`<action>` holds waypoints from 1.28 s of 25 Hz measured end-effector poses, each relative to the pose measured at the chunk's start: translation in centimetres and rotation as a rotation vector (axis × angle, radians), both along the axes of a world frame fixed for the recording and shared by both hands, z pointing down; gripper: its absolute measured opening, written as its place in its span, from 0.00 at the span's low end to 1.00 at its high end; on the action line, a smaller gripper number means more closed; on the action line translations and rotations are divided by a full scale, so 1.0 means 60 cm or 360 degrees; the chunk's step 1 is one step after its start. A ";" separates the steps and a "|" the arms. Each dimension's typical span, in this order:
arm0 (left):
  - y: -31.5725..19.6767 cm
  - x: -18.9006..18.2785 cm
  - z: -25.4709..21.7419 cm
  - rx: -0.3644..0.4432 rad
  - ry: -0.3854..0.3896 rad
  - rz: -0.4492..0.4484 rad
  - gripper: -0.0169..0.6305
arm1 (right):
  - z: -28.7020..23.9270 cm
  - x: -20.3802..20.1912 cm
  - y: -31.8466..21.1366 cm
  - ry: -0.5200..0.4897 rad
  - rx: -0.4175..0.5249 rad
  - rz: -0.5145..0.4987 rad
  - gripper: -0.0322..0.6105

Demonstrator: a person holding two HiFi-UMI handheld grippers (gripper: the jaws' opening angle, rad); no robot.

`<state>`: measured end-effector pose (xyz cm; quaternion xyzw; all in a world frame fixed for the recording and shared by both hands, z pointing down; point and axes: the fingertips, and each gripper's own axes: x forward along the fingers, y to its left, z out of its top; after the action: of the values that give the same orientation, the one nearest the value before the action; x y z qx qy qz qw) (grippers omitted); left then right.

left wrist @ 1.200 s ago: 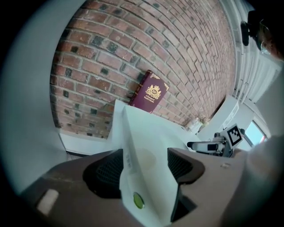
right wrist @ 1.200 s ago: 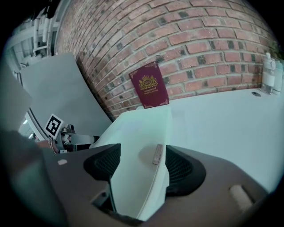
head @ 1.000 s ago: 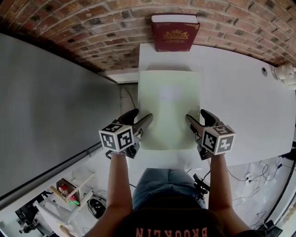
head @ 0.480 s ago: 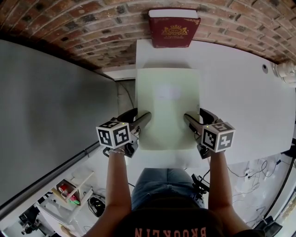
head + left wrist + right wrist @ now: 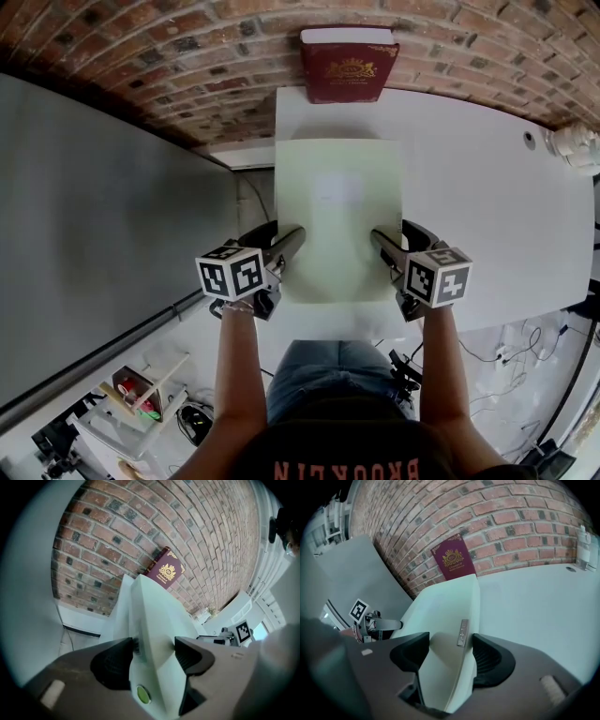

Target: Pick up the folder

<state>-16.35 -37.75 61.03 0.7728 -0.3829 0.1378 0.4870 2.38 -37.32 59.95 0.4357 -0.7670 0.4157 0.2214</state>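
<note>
Pale green and flat, the folder lies on the white desk right in front of the person, its far end towards a dark red book propped against the brick wall.

The left hand-held gripper has the folder's left long edge between its jaws, and the right hand-held gripper has the right long edge, beside a small metal tab. Both sets of jaws are closing on those edges. From where I stand neither looks properly clamped yet, and the folder is flat on the desk.

To do this well, I'd let both grips finish closing before any lift, with one jaw fully under the edge rather than pushing it sideways. Both grips sit towards the near end, so the far end will likely sag or drag. The two sides should rise together and level, and slowly, since the smooth cover could slide out of a shallow bite.

As for the pose, both forearms reach straight out from the body, roughly parallel. The grippers slope down towards the desk and angle slightly inward, with the marker cubes at the wrists.
</note>
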 end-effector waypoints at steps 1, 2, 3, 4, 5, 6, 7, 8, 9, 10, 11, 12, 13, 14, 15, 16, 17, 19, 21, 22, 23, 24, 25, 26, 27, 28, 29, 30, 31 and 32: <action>-0.001 0.000 -0.004 0.0008 0.0002 -0.0002 0.48 | -0.005 0.000 -0.002 0.0010 0.0011 -0.0010 0.51; -0.002 0.000 -0.008 0.0017 0.0002 -0.0004 0.48 | -0.009 0.000 -0.004 0.0019 0.0022 -0.0018 0.50; -0.004 0.000 -0.012 0.0026 0.0001 -0.0007 0.48 | -0.014 0.000 -0.005 0.0024 0.0032 -0.0022 0.50; -0.004 -0.001 -0.017 0.0033 0.0000 -0.0011 0.48 | -0.020 0.000 -0.006 0.0028 0.0041 -0.0023 0.50; -0.005 -0.001 -0.021 0.0041 -0.0003 -0.0013 0.48 | -0.025 0.000 -0.006 0.0030 0.0049 -0.0023 0.50; -0.005 -0.001 -0.027 0.0050 -0.0007 -0.0013 0.48 | -0.029 0.000 -0.006 0.0031 0.0057 -0.0022 0.50; -0.005 -0.002 -0.032 0.0058 -0.0011 -0.0013 0.48 | -0.033 0.000 -0.004 0.0030 0.0063 -0.0020 0.50; -0.005 -0.002 -0.036 0.0065 -0.0015 -0.0012 0.48 | -0.037 0.000 -0.003 0.0029 0.0069 -0.0018 0.50; -0.005 -0.002 -0.040 0.0074 -0.0018 -0.0011 0.48 | -0.040 0.000 -0.001 0.0029 0.0074 -0.0015 0.50; -0.005 -0.001 -0.044 0.0082 -0.0020 -0.0011 0.48 | -0.043 0.000 0.000 0.0029 0.0080 -0.0011 0.50; -0.005 -0.001 -0.048 0.0092 -0.0021 -0.0011 0.48 | -0.047 0.000 0.001 0.0030 0.0086 -0.0008 0.50; -0.005 -0.001 -0.054 0.0104 -0.0021 -0.0011 0.48 | -0.051 -0.001 0.003 0.0031 0.0095 -0.0005 0.50; -0.005 -0.001 -0.060 0.0118 -0.0020 -0.0011 0.48 | -0.056 -0.001 0.004 0.0032 0.0105 -0.0003 0.50; -0.004 -0.001 -0.065 0.0130 -0.0019 -0.0012 0.47 | -0.062 -0.001 0.005 0.0033 0.0118 -0.0002 0.50; -0.002 -0.002 -0.069 0.0137 -0.0019 -0.0015 0.48 | -0.067 0.000 0.007 0.0036 0.0131 -0.0002 0.50; 0.001 -0.002 -0.073 0.0143 -0.0020 -0.0017 0.47 | -0.073 0.000 0.008 0.0039 0.0145 -0.0001 0.50; 0.002 -0.002 -0.078 0.0152 -0.0021 -0.0018 0.47 | -0.080 0.001 0.010 0.0043 0.0161 0.0000 0.50; 0.004 -0.003 -0.091 0.0181 -0.0022 -0.0014 0.47 | -0.094 0.000 0.012 0.0049 0.0192 0.0004 0.50; 0.006 -0.004 -0.105 0.0213 -0.0024 -0.0011 0.47 | -0.106 -0.002 0.016 0.0050 0.0219 0.0009 0.50; 0.007 -0.005 -0.112 0.0228 -0.0025 -0.0011 0.47 | -0.113 -0.003 0.017 0.0050 0.0232 0.0011 0.50; 0.007 -0.006 -0.119 0.0244 -0.0026 -0.0011 0.47 | -0.119 -0.003 0.018 0.0050 0.0246 0.0012 0.50; 0.007 -0.006 -0.126 0.0261 -0.0026 -0.0011 0.47 | -0.126 -0.004 0.019 0.0052 0.0262 0.0013 0.50; 0.006 -0.007 -0.133 0.0277 -0.0027 -0.0011 0.47 | -0.133 -0.004 0.018 0.0054 0.0279 0.0012 0.50; 0.006 -0.008 -0.140 0.0293 -0.0028 -0.0013 0.47 | -0.140 -0.005 0.018 0.0056 0.0297 0.0012 0.50; 0.006 -0.010 -0.147 0.0308 -0.0028 -0.0015 0.47 | -0.147 -0.006 0.018 0.0058 0.0314 0.0013 0.50; 0.006 -0.011 -0.155 0.0323 -0.0027 -0.0016 0.47 | -0.155 -0.007 0.019 0.0058 0.0330 0.0014 0.50; 0.007 -0.012 -0.162 0.0339 -0.0026 -0.0017 0.47 | -0.162 -0.008 0.020 0.0058 0.0346 0.0016 0.50; 0.006 -0.012 -0.169 0.0355 -0.0025 -0.0016 0.47 | -0.169 -0.009 0.021 0.0058 0.0363 0.0017 0.50; 0.006 -0.013 -0.177 0.0374 -0.0025 -0.0015 0.47 | -0.176 -0.009 0.020 0.0059 0.0381 0.0018 0.50; 0.005 -0.013 -0.185 0.0393 -0.0026 -0.0013 0.47 | -0.183 -0.010 0.020 0.0060 0.0398 0.0018 0.50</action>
<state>-17.13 -37.46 49.96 0.8241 -0.4040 0.0938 0.3857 1.80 -36.12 48.96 0.4721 -0.8061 0.3098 0.1772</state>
